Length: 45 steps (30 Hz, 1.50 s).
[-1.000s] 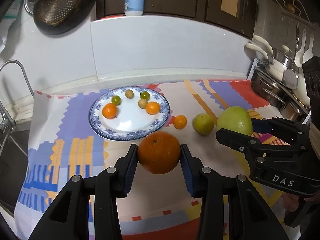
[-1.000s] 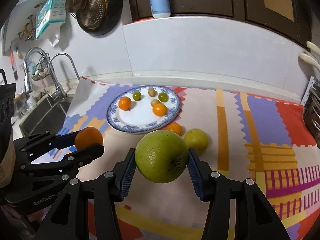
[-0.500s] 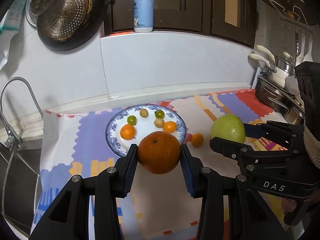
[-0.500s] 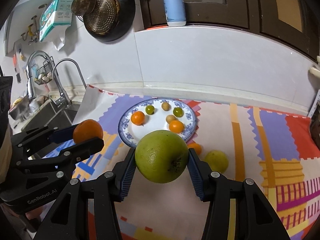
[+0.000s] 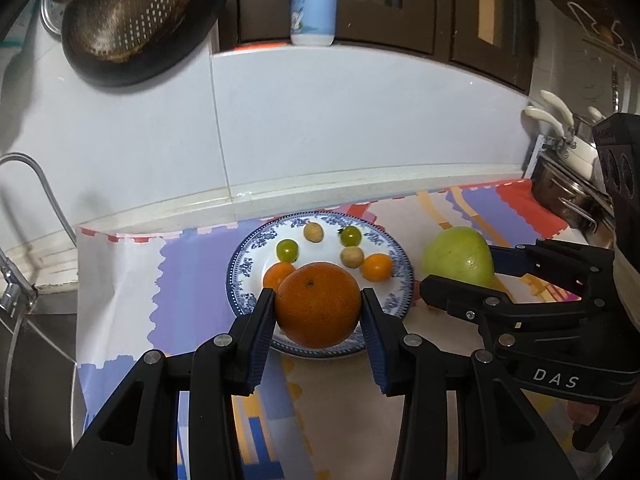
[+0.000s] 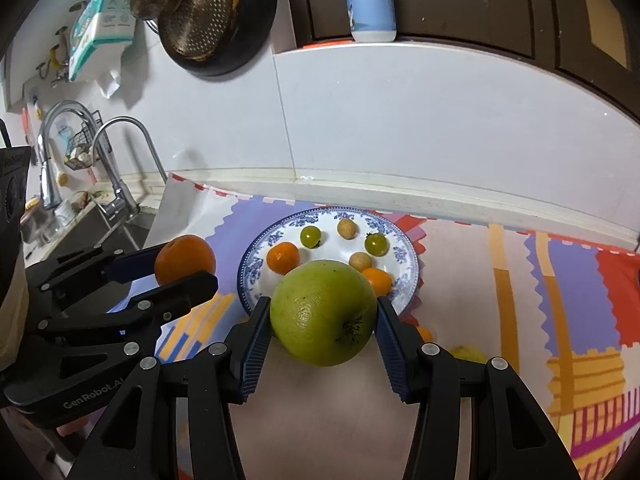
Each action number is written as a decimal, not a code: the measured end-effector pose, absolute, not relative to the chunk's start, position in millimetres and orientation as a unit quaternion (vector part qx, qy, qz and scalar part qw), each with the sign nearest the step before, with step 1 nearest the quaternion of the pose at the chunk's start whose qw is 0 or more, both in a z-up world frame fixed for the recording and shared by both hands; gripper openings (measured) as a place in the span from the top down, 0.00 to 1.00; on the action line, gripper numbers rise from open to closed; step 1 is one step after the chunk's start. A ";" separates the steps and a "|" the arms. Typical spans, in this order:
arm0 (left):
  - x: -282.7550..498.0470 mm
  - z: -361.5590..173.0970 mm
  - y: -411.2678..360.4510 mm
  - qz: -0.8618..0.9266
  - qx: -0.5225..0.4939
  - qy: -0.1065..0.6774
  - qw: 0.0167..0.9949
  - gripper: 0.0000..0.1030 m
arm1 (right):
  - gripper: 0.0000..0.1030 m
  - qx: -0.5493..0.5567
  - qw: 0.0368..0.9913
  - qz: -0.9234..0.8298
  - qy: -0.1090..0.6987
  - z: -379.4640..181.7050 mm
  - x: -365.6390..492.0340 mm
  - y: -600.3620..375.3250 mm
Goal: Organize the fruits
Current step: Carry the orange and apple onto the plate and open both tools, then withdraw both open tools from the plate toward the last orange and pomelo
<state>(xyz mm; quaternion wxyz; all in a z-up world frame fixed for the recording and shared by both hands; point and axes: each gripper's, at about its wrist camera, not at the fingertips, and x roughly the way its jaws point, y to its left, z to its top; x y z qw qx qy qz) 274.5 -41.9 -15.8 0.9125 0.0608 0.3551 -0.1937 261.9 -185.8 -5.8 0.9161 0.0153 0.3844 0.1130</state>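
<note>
My left gripper (image 5: 318, 322) is shut on a large orange (image 5: 318, 305) and holds it above the near rim of a blue-and-white plate (image 5: 240, 280). My right gripper (image 6: 322, 334) is shut on a big green fruit (image 6: 323, 312), raised over the mat just in front of the plate (image 6: 406, 264). The plate holds several small fruits: two small oranges, two green ones and two tan ones. In the right wrist view the left gripper (image 6: 176, 276) with the orange (image 6: 185, 259) is at the left. In the left wrist view the green fruit (image 5: 458, 256) is at the right.
A colourful patterned mat (image 6: 560, 280) covers the counter. A small orange (image 6: 425, 334) and a yellow-green fruit (image 6: 464, 354) lie on it behind my right finger. A sink and tap (image 6: 116, 168) are at the left. Pots (image 5: 568, 196) stand at the right. A bottle (image 5: 314, 2) stands on the ledge.
Both grippers have moved forward and lower toward the plate, each still holding its fruit. The plate now looks larger and closer in both views.
</note>
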 end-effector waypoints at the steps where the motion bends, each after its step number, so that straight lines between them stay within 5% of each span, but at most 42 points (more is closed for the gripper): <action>1: 280.0 -19.6 -41.6 -0.194 0.060 0.358 0.911 0.60 | 0.50 0.015 0.915 0.112 0.387 -8.7 266.7 -185.1; 33: 348.6 -91.4 -45.6 -0.201 0.053 0.426 0.881 0.59 | 0.50 0.040 0.876 0.101 0.471 -86.1 339.1 -188.4; 45: 329.6 -66.7 -33.7 -0.173 0.056 0.390 0.903 0.46 | 0.43 0.027 0.895 0.076 0.439 -64.3 321.5 -190.5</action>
